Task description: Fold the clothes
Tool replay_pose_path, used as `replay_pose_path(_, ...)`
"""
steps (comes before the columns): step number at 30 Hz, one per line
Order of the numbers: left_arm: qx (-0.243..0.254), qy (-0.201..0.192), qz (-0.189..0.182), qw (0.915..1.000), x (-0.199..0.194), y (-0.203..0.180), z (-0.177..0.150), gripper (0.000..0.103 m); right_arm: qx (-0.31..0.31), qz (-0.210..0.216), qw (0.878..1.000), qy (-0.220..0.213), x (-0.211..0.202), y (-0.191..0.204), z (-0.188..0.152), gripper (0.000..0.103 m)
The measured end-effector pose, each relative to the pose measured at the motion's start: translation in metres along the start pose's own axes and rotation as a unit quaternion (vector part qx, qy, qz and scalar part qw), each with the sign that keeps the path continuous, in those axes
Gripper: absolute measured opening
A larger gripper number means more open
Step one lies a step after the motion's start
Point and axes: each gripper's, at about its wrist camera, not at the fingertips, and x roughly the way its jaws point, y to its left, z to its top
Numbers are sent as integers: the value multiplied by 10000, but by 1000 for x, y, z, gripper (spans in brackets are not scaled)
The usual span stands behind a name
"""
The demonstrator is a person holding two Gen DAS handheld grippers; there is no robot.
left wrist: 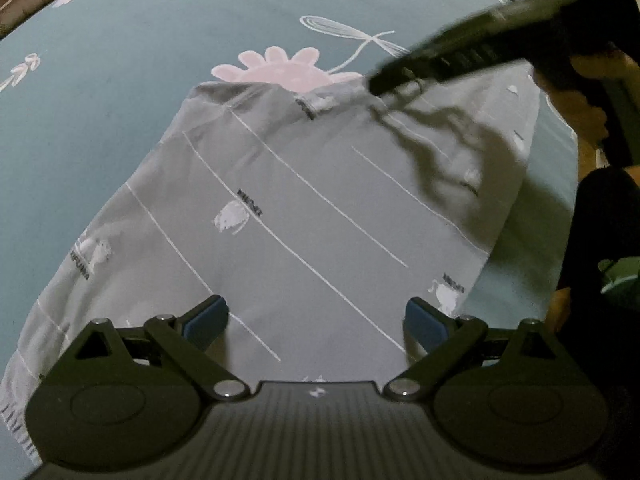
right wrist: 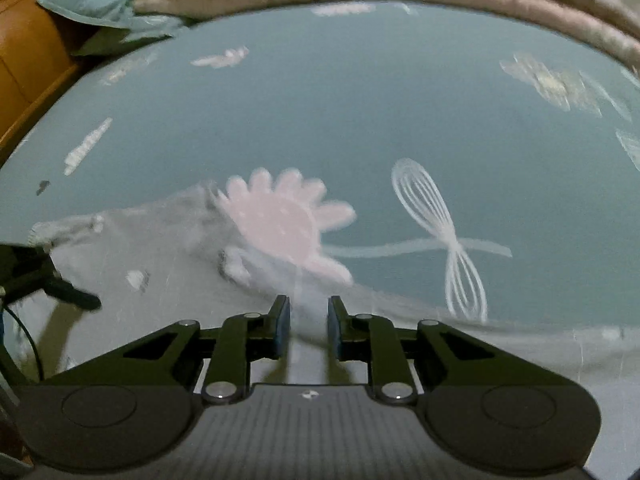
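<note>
Left gripper (left wrist: 316, 320): matte black linkage arms, silver pivot screws, blue pads (left wrist: 206, 320), ribbed black housing w/ small white logo at bottom centre. Right gripper (right wrist: 308, 322): same build, blue pads (right wrist: 283, 326), silver screws, round embossed discs lower left & right. Thin black cable (right wrist: 24, 336) at left edge of right wrist view.

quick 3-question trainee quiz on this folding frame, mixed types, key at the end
1. True or false: the left gripper has its jaws spread wide, with nothing clamped between them.
2. Multiple choice: the grey garment lies on (A) a wooden table, (B) a teal bedsheet printed with flowers, (C) a tiled floor.
3. Short answer: which printed shape on the sheet does the garment's far edge partly cover?

Key
1. True.
2. B.
3. The pink flower; the right gripper points toward it, jaws narrowly apart over the cloth.
</note>
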Motion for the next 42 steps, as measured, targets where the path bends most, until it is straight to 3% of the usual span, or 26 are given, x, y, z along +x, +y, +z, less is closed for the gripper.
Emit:
replay_pose_path(3,-82,-17,-21,10000,-2,0,-1,96,-83,211,9997,-45,18,15,11,24)
replay_pose_path(6,-106,14,-57,9999,-1,-1,-6,97,-418,-82,9991,-72,42,26,13,26)
replay_pose_path(8,3,70,-70,10000,-3,-4,-10,97,-440,-226,9987,-89,40,26,16,34)
replay_pose_path(11,-71,97,-132,9998,-10,0,-9,97,-251,-138,9995,-112,22,17,15,34)
replay_pose_path(15,-219,-433,-146,9987,-29,15,15,97,-111,-316,9994,28,-2,5,2,35)
replay_pose_path(18,13,-814,-105,9966,-33,20,41,97,200,-359,9990,199,-22,-11,-15,35)
replay_pose_path(23,551,-1045,-71,9930,-15,7,82,97,812,-374,9951,420,-34,-30,-48,41)
replay_pose_path(31,959,-735,-371,9920,6,-25,90,97,1011,-552,9914,620,-54,-32,-88,48)
replay_pose_path(37,1356,-816,-990,9824,6,-56,96,97,1833,-809,9797,19,-76,-56,-90,55)
replay_pose_path(40,1444,-563,-1155,9811,18,-67,93,97,2313,-917,9684,183,-68,-69,-100,54)
replay_pose_path(42,1348,-191,-1151,9840,32,-67,89,97,2385,-902,9669,112,-73,-69,-110,55)
